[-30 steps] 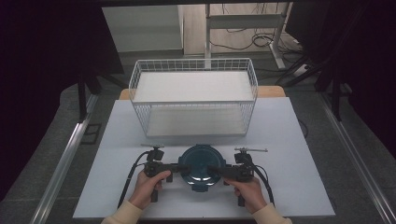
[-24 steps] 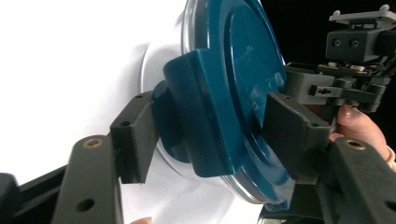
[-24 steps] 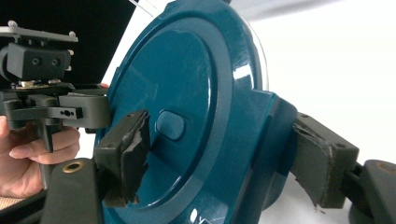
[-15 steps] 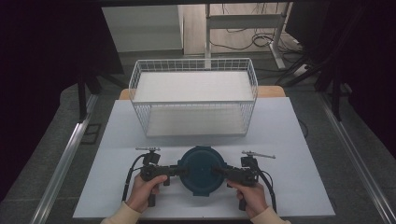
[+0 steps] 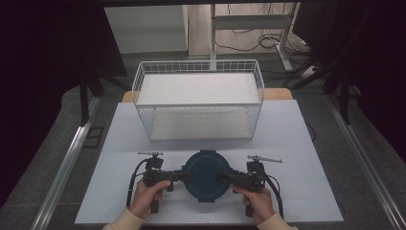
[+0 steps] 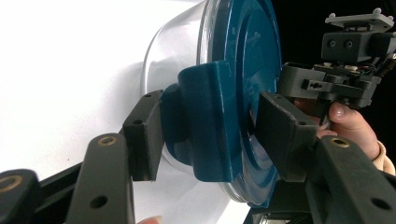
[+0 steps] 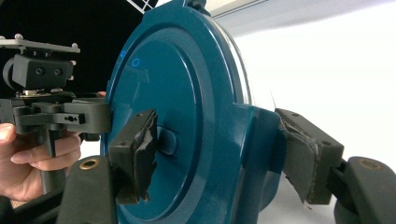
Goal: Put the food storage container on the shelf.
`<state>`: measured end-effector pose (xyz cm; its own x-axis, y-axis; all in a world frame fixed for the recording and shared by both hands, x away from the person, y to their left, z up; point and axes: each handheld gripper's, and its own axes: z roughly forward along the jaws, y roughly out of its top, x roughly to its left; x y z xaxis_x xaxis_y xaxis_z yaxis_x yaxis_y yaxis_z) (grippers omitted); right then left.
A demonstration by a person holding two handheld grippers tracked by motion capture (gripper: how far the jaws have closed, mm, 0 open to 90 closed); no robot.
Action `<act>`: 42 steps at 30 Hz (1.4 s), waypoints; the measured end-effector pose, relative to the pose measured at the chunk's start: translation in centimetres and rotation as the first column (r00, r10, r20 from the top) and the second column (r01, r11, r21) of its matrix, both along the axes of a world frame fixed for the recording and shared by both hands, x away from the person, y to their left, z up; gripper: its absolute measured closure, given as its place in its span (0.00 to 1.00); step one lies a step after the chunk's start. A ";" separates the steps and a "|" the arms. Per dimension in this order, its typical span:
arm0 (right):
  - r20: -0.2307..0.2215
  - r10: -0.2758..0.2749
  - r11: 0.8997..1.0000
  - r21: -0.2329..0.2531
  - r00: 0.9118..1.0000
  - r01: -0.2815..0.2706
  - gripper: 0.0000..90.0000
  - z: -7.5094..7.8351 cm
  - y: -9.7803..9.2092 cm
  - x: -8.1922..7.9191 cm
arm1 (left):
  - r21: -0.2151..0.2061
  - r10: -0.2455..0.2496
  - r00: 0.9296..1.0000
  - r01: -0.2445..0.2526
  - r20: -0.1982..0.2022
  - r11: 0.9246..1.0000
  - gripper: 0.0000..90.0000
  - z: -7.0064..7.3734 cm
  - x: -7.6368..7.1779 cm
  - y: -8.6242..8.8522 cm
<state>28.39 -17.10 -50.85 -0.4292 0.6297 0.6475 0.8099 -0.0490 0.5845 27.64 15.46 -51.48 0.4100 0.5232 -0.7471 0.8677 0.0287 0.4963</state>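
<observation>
A round clear container with a dark blue lid [image 5: 206, 173] is at the front middle of the white table [image 5: 297, 143]. My left gripper [image 5: 184, 176] meets it from the left and my right gripper [image 5: 225, 176] from the right. In the left gripper view the left gripper [image 6: 212, 135] is shut on a blue lid latch [image 6: 205, 121], with the clear body [image 6: 173, 51] behind. In the right gripper view the right gripper [image 7: 219, 149] clamps the opposite latch [image 7: 257, 140], one pad on the lid's top [image 7: 177, 84]. I cannot tell whether the container rests on the table.
A white wire basket [image 5: 198, 105] stands empty at the back of the table, just beyond the container. Bare table surface lies to either side of the hands. Metal rails run along the floor on both sides, and a desk frame with cables stands behind.
The container and both grippers have shifted slightly toward the person. The bright glare on the lid a second ago is gone. Both grips are unchanged.
</observation>
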 end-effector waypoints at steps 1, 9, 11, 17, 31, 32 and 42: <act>0.002 0.003 1.000 -0.003 1.000 -0.003 0.36 0.1 0.0 0.0 | 0.001 0.004 1.000 -0.004 0.003 1.000 0.49 0.1 0.0 0.0; 0.038 0.022 1.000 -0.018 0.999 -0.021 0.37 0.7 0.3 -0.2 | 0.013 0.004 0.999 -0.004 0.033 1.000 0.51 0.8 -0.2 0.1; 0.044 0.022 1.000 -0.020 0.999 -0.021 0.37 0.8 0.2 -0.2 | 0.013 0.000 0.999 -0.001 0.033 1.000 0.51 0.8 -0.2 0.1; 0.057 0.019 1.000 -0.020 0.998 -0.018 0.38 1.0 0.1 -0.1 | 0.014 -0.001 0.999 0.001 0.040 1.000 0.51 1.0 -0.3 0.0; 0.129 0.037 0.999 -0.044 0.991 -0.032 0.38 2.4 0.3 -0.4 | 0.007 -0.009 0.998 0.009 0.064 1.000 0.51 1.8 -0.5 0.1; 0.129 0.037 0.999 -0.044 0.991 -0.032 0.38 2.4 0.3 -0.4 | 0.008 -0.011 0.998 0.010 0.066 1.000 0.51 1.9 -0.5 0.1; 0.151 0.038 0.999 -0.039 0.988 -0.033 0.38 3.0 0.4 -0.6 | 0.013 -0.007 0.996 0.006 0.090 1.000 0.51 2.7 -0.7 0.2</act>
<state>27.77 -16.72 -47.86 -0.5434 0.6343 0.5499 0.7123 0.0017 0.7019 26.98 15.66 -48.74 0.4785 0.5295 -0.7005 0.8199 0.0162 0.5723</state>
